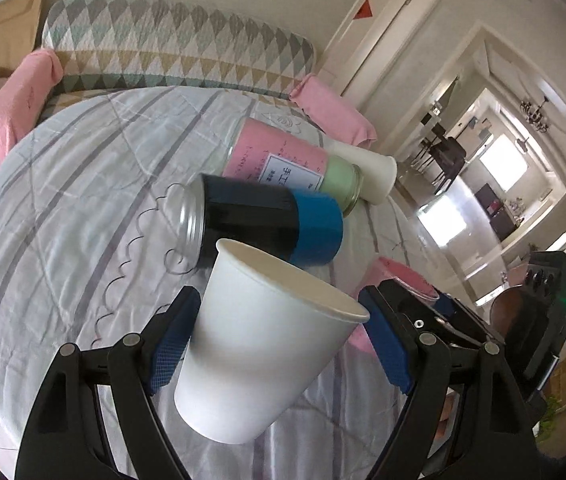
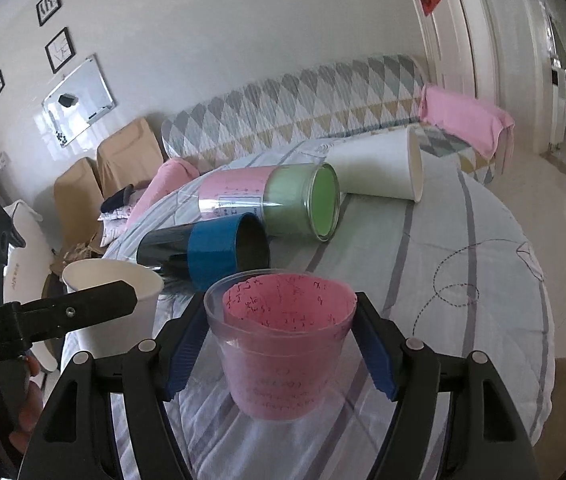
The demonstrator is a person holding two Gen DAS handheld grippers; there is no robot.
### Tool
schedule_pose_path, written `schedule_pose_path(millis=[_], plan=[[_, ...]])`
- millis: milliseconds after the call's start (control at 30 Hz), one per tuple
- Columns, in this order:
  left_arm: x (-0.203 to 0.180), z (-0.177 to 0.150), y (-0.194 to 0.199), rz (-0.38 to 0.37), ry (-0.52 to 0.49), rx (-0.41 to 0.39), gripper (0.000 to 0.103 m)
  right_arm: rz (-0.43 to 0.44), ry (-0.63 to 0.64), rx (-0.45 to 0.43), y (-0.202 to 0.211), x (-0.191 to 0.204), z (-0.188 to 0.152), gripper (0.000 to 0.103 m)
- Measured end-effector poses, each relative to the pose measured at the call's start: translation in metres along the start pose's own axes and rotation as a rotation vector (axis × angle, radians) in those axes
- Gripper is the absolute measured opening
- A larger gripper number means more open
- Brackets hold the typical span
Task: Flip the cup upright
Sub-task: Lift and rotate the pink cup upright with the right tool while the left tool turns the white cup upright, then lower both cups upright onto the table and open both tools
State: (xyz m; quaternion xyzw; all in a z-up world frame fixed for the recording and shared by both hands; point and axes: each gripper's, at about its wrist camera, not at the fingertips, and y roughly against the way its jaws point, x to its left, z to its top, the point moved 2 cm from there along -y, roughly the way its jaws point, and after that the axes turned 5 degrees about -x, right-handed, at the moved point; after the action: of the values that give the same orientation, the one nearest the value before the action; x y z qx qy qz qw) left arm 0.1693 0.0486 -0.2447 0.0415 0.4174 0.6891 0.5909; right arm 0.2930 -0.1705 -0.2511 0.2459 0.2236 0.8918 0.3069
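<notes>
The white paper cup (image 1: 267, 340) sits between the blue pads of my left tongs (image 1: 283, 340) in the lower middle of the left wrist view, mouth up and tilted toward the upper right; the left pad (image 1: 171, 344) touches its wall, the right pad (image 1: 387, 344) stands just off its rim, so the jaws are wide and I cannot tell whether they truly pinch it; in the right wrist view the same cup (image 2: 111, 304) shows at the lower left with one black finger across it. My right tongs (image 2: 283, 344) hold their jaws wide around a clear plastic cup lined with pink paper (image 2: 283, 344), upright at the lower centre of that view; whether the pads (image 2: 185, 352) press its wall I cannot tell. The desk (image 2: 463, 280) under both is round and draped in a pale striped cloth; beyond the cups, mid-frame, a black jar with a blue band (image 2: 207, 248) lies on its side; just behind it lies a pink and green jar (image 2: 271, 200), mouth toward the right; farther right a second white paper cup (image 2: 379, 168) lies on its side too. Behind the desk runs a sofa with a diamond-patterned cover (image 2: 303, 100) and pink cushions (image 2: 463, 120); on the wall at the upper left hangs a whiteboard (image 2: 79, 100).
</notes>
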Motion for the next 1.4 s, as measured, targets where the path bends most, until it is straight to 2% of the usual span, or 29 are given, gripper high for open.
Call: schedule_pose_path(millis=[267,333,567,833,1067,1233,1300,1400], plan=[[-0.006,0.002,0.009,-0.018,-0.007,-0.059,0.083,0.011,0.015,0.01,0.009,0.011,-0.015,0.073],[-0.007,0.005,0.01,-0.026,-0.011,-0.073,0.083,0.011,0.018,0.006,0.012,0.013,-0.015,0.079],[-0.012,0.008,0.006,-0.039,-0.015,-0.094,0.083,0.009,-0.014,0.03,0.009,0.008,-0.008,0.079],[-0.019,0.013,0.005,-0.075,-0.018,-0.129,0.083,0.013,-0.041,0.057,0.023,0.007,-0.009,0.08],[-0.014,-0.002,0.003,-0.06,-0.033,-0.12,0.083,0.018,-0.03,0.089,0.024,0.011,-0.016,0.08],[-0.007,-0.009,0.009,-0.048,-0.002,-0.117,0.083,-0.033,0.017,0.094,0.039,0.016,-0.022,0.08],[-0.007,-0.009,0.013,-0.052,-0.004,-0.125,0.083,-0.016,0.031,0.096,0.049,0.022,-0.028,0.08],[-0.009,-0.007,0.022,-0.081,0.001,-0.137,0.083,0.066,0.004,0.14,0.052,0.035,-0.042,0.08]])
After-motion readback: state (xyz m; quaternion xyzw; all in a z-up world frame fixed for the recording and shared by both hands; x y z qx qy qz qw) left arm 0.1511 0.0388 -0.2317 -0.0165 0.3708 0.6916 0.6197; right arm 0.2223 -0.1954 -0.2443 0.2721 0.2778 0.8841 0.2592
